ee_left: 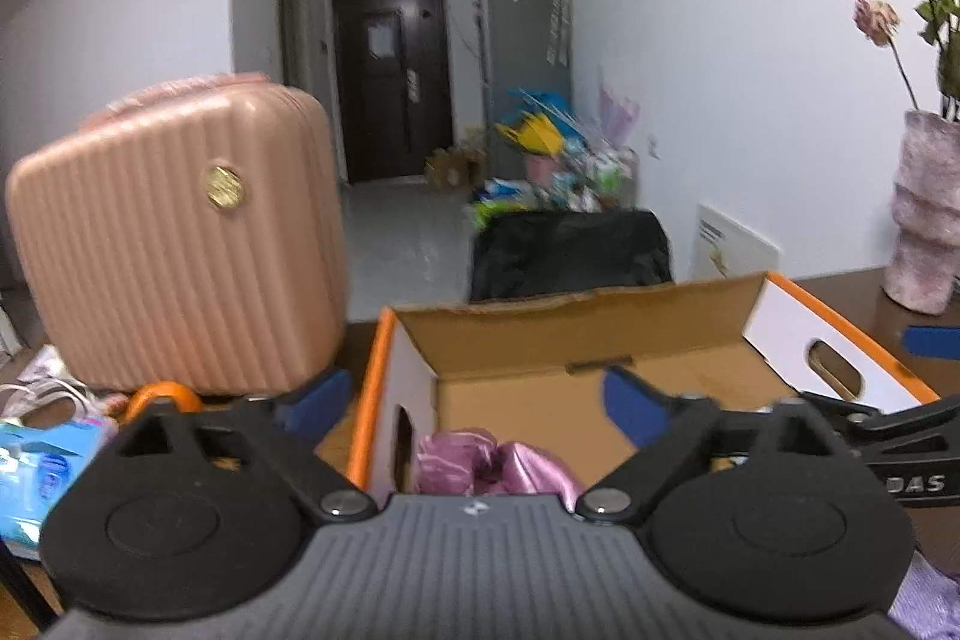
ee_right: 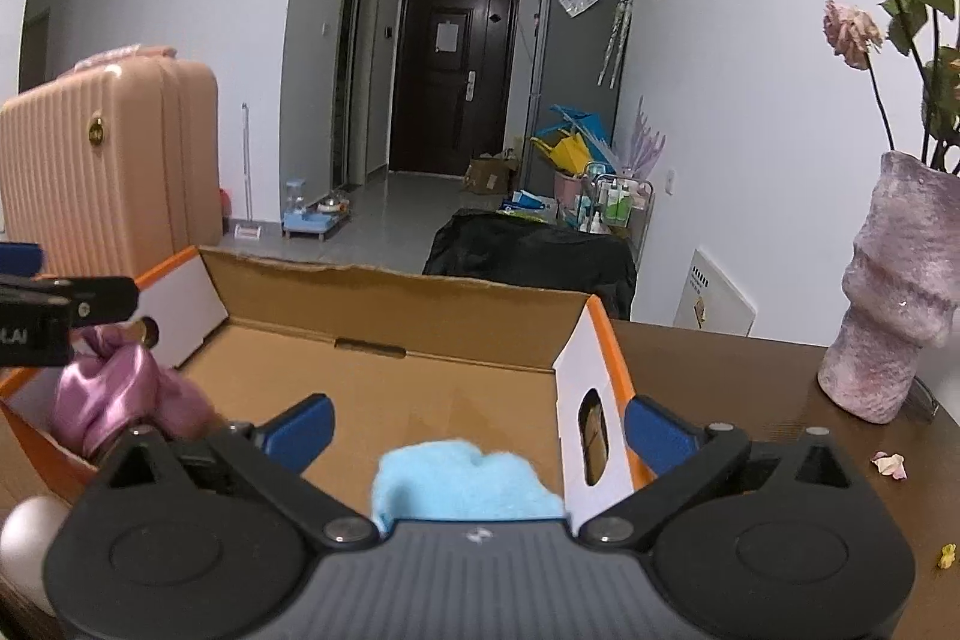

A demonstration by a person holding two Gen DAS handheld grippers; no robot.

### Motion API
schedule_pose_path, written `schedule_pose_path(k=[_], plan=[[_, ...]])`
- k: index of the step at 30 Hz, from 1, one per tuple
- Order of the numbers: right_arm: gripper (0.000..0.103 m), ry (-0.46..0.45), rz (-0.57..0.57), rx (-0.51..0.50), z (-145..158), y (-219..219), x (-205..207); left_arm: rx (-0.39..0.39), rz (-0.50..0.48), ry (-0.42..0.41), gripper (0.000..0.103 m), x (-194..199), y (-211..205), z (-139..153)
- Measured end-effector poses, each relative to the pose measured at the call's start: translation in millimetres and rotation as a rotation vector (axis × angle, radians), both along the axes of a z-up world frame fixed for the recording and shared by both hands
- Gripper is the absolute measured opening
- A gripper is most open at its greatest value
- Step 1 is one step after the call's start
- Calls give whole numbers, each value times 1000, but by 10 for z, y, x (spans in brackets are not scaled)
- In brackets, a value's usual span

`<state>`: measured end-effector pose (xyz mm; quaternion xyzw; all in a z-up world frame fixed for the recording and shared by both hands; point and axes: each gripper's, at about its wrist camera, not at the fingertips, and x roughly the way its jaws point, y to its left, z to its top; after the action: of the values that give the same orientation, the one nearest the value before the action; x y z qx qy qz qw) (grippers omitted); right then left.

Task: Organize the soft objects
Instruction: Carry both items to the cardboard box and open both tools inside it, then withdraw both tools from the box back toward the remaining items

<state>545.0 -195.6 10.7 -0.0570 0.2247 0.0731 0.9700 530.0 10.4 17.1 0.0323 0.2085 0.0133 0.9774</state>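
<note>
Dark brown table (ee_right: 720,370) in a white-walled room, dark door (ee_right: 453,76) at the far end. On the table, an open cardboard box (ee_right: 384,304) with orange-edged white sides; beside it a pink suitcase (ee_left: 180,232) and a mauve vase (ee_right: 894,292) of wilted roses.

Left gripper (ee_left: 474,400) spread wide across the box's left wall, one blue fingertip (ee_left: 315,397) outside it, the other over the box floor. Nothing held between them. Pink satin cloth (ee_left: 480,463) bunched in the box's near left corner, below and just behind the fingertips, not touching either.

Right gripper (ee_right: 480,427) likewise wide open, straddling the box's right wall, gripping nothing. Light blue fluffy cloth (ee_right: 462,484) on the box floor close against that wall, between the fingers and short of their tips, apart from both pads.
</note>
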Motion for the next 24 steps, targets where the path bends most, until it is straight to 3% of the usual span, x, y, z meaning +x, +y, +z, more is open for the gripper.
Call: schedule_pose_path(k=[3, 12, 24], plan=[[103, -2, -11, 1, 21, -21, -16, -2, 3, -19, 103, -41, 9, 35], [103, -21, -22, -12, 120, -47, -91, -15, 26, -43, 103, -144, 54, 138], [103, -57, -27, -11, 277, -158, -385, -39, 63, -134, 103, -511, 338, 466]])
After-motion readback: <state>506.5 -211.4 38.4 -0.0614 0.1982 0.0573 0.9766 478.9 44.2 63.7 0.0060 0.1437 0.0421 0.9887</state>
